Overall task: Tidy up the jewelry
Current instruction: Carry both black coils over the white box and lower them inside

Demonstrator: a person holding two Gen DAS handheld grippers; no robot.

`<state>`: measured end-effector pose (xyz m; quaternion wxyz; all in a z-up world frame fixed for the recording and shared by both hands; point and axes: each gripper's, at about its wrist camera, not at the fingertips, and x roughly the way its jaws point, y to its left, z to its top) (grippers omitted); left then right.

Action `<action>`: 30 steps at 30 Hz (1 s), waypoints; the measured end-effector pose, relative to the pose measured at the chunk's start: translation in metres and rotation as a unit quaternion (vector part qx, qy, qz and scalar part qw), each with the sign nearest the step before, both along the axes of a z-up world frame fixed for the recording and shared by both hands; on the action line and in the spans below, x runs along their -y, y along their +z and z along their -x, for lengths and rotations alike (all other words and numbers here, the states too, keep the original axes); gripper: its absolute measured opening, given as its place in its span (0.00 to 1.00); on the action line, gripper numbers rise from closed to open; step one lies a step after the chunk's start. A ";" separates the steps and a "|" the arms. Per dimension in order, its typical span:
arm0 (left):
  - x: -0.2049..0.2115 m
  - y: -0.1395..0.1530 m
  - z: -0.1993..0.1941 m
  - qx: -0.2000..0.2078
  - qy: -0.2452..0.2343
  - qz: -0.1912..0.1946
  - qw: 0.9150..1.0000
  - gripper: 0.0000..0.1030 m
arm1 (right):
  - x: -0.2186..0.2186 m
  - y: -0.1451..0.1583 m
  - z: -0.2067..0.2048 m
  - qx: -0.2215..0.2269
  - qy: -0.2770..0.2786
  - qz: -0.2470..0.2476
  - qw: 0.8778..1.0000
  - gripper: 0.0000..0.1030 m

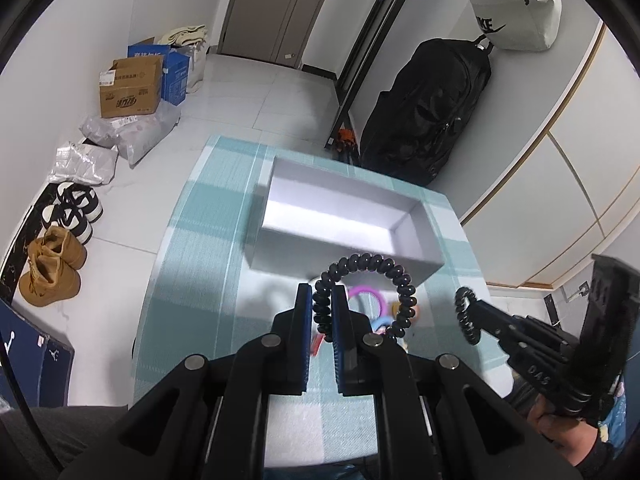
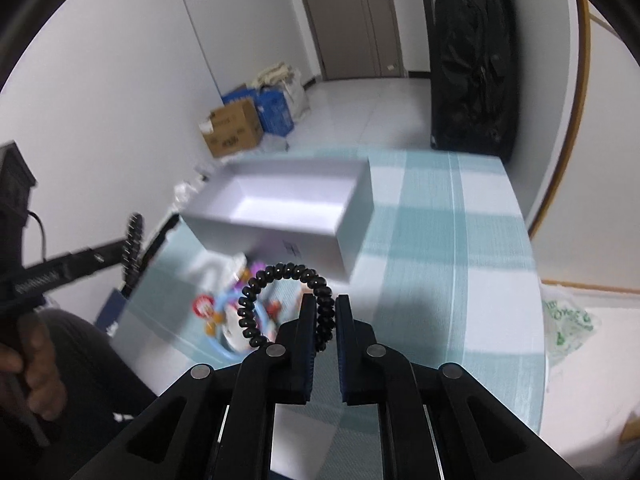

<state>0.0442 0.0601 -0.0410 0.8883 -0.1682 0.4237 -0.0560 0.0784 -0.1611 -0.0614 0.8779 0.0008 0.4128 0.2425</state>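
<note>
Two black spiral coil bracelets are held, one in each gripper. In the left wrist view my left gripper [image 1: 322, 292] is shut on one coil bracelet [image 1: 362, 260], whose loop stands up to the right of the fingers. My right gripper [image 2: 325, 300] is shut on the other coil bracelet [image 2: 288, 270], lifted above the cloth. An open white box [image 1: 348, 256] [image 2: 260, 240] lies just beyond both, and nothing shows inside it. A pile of colourful rings and trinkets [image 1: 370, 294] [image 2: 232, 312] lies on the cloth in front of the box. Each gripper appears at the other view's edge: right gripper [image 1: 476, 314], left gripper [image 2: 120, 254].
A teal checked tablecloth [image 1: 200, 260] [image 2: 440, 240] covers the small table. A black bag [image 1: 424, 112] stands behind it. Cardboard boxes [image 1: 128, 88] and shoes [image 1: 52, 268] lie on the floor at left. A plastic bag [image 2: 568, 324] lies right of the table. The person's hands [image 2: 28, 360] hold the handles.
</note>
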 end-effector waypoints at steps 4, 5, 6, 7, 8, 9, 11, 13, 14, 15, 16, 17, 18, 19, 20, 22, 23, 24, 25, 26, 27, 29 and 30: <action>0.002 0.006 -0.016 -0.004 -0.005 0.004 1.000 0.05 | -0.006 0.019 -0.014 0.015 0.009 -0.022 1.000 0.08; 0.003 0.008 -0.020 -0.003 -0.008 0.003 1.000 0.05 | -0.008 0.023 -0.019 0.016 0.011 -0.029 0.999 0.08; 0.004 0.009 -0.025 -0.001 -0.009 0.002 1.000 0.05 | -0.009 0.024 -0.025 0.017 0.013 -0.037 0.999 0.08; 0.005 0.010 -0.027 0.000 -0.011 0.001 1.000 0.05 | -0.011 0.027 -0.031 0.018 0.015 -0.043 0.999 0.08; 0.005 0.010 -0.032 0.001 -0.013 -0.001 1.000 0.05 | -0.012 0.029 -0.035 0.019 0.017 -0.046 0.999 0.08; 0.006 0.011 -0.037 0.002 -0.012 -0.003 1.000 0.05 | -0.015 0.030 -0.040 0.019 0.020 -0.051 0.998 0.08; 0.005 0.009 -0.048 0.000 -0.013 -0.005 1.000 0.05 | -0.019 0.032 -0.051 0.018 0.024 -0.061 0.998 0.08; 0.005 0.006 -0.056 -0.003 -0.014 -0.003 1.000 0.05 | -0.024 0.030 -0.062 0.014 0.028 -0.065 0.997 0.08; 0.004 0.003 -0.060 -0.007 -0.016 -0.001 1.000 0.05 | -0.026 0.029 -0.070 0.011 0.030 -0.069 0.997 0.08; 0.003 0.001 -0.063 -0.009 -0.016 0.000 1.000 0.05 | -0.028 0.027 -0.075 0.008 0.033 -0.074 0.997 0.08; 0.003 -0.001 -0.066 -0.011 -0.017 -0.001 1.000 0.05 | -0.029 0.026 -0.078 0.006 0.035 -0.076 0.996 0.08; 0.002 -0.005 -0.070 -0.014 -0.018 -0.001 1.000 0.05 | -0.031 0.024 -0.084 0.002 0.036 -0.077 0.996 0.08; 0.001 -0.006 -0.072 -0.015 -0.019 0.001 1.000 0.05 | -0.032 0.022 -0.089 -0.002 0.040 -0.081 0.996 0.08; 0.000 -0.009 -0.075 -0.016 -0.021 0.005 1.000 0.05 | -0.034 0.020 -0.095 -0.005 0.044 -0.084 0.995 0.08; 0.000 -0.011 -0.078 -0.019 -0.022 0.007 1.000 0.05 | -0.036 0.018 -0.099 -0.007 0.045 -0.085 0.995 0.08; 0.003 -0.014 -0.083 -0.022 -0.024 0.005 0.999 0.05 | -0.038 0.013 -0.105 -0.011 0.051 -0.086 0.995 0.08; 0.003 -0.016 -0.084 -0.025 -0.026 0.004 0.999 0.05 | -0.039 0.011 -0.106 -0.012 0.053 -0.086 0.995 0.08; 0.005 -0.016 -0.088 -0.027 -0.026 0.005 0.999 0.05 | -0.041 0.008 -0.110 -0.014 0.056 -0.083 0.995 0.08; 0.006 -0.018 -0.091 -0.030 -0.028 0.009 0.999 0.05 | -0.043 0.005 -0.112 -0.016 0.058 -0.081 0.995 0.08; 0.007 -0.018 -0.092 -0.031 -0.032 0.007 0.999 0.05 | -0.044 0.002 -0.114 -0.018 0.060 -0.082 0.995 0.08; 0.009 -0.019 -0.094 -0.030 -0.033 0.002 0.999 0.05 | -0.045 0.000 -0.116 -0.021 0.062 -0.082 0.994 0.08; 0.011 -0.020 -0.097 -0.031 -0.036 0.001 0.999 0.05 | -0.046 -0.005 -0.119 -0.025 0.063 -0.075 0.995 0.08; 0.011 -0.021 -0.099 -0.033 -0.037 0.003 0.999 0.05 | -0.047 -0.006 -0.120 -0.026 0.064 -0.073 0.995 0.08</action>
